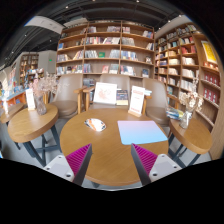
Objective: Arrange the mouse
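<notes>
A small white mouse (95, 124) lies on the round wooden table (105, 150), left of centre and beyond my left finger. A pale blue mouse mat (142, 132) lies flat on the table's right side, just beyond my right finger. My gripper (112, 160) is open and empty, held over the table's near edge with its pink pads (79, 157) wide apart. Nothing stands between the fingers.
An upright sign card (137, 100), an open book (105, 95) on a stand and chairs (68, 95) stand at the table's far side. A smaller round table (30, 122) is at the left, another (195, 130) at the right. Bookshelves (105, 55) line the back wall.
</notes>
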Action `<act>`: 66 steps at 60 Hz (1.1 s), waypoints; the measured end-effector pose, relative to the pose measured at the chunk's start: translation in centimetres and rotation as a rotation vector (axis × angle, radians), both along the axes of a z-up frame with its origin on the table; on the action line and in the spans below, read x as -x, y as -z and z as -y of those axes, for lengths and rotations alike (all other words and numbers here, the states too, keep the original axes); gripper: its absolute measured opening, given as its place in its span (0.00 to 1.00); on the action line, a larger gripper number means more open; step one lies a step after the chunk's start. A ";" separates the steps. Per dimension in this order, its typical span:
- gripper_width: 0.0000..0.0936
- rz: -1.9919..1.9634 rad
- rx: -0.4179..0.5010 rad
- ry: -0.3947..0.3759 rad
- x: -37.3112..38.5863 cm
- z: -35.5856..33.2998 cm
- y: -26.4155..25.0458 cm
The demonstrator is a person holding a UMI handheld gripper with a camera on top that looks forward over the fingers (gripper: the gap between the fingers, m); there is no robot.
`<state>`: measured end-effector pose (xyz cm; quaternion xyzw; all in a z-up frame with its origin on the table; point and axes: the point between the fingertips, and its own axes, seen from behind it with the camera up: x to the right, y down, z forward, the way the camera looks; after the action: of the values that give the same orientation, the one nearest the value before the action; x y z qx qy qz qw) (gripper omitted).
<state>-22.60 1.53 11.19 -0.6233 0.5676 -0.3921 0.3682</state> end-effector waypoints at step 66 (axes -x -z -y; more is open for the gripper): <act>0.91 -0.118 0.029 -0.012 -20.4 -7.3 10.0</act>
<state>-2.17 8.81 1.18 -0.6540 0.5787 -0.3609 0.3273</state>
